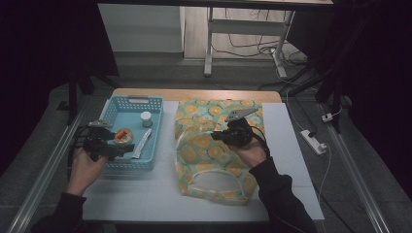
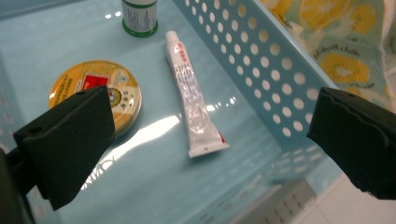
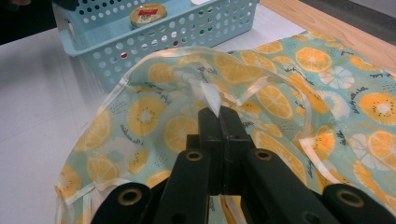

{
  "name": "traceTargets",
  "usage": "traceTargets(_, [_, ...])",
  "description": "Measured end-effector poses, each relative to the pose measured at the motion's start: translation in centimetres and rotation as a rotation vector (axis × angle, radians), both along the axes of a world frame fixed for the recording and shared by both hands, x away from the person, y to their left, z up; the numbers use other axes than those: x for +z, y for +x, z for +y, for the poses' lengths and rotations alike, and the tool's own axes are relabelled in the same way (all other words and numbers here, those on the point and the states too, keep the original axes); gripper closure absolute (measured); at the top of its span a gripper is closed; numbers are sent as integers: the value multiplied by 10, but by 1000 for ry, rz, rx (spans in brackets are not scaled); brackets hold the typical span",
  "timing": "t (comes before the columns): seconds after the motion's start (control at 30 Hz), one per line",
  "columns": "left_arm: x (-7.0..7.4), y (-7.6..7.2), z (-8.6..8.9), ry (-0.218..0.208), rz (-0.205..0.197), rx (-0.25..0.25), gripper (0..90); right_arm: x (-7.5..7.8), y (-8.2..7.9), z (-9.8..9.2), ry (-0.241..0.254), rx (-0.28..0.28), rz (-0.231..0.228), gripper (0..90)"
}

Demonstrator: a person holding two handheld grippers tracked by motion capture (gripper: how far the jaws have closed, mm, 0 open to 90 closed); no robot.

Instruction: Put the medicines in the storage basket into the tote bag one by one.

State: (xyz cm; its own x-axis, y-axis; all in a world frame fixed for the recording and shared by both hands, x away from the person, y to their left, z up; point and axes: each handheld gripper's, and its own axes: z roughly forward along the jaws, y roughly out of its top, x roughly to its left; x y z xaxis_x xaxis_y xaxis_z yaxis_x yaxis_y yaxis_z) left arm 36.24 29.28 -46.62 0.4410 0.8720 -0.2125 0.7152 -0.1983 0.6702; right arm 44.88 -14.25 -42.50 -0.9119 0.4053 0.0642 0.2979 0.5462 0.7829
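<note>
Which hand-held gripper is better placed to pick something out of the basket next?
Left. The left hand-held gripper hangs open over the basket, above the tube and tin; the right hand-held gripper is shut on the bag.

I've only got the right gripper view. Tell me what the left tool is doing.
Observer: The left tool hangs open over the blue basket, left of the bag, with nothing between its jaws.
Operator: I see one round tin in there. Name anything beside it.
Observer: A white tube lies flat to the right of the tin.
Operator: Report anything else inside.
Observer: A small bottle with a green label stands upright beyond the tube.
</note>
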Motion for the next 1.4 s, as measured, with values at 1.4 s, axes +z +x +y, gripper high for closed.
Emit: traceTargets(1.4, [-49,112,1,253,293,55,0,0,1,-4,-3,1,-4,899])
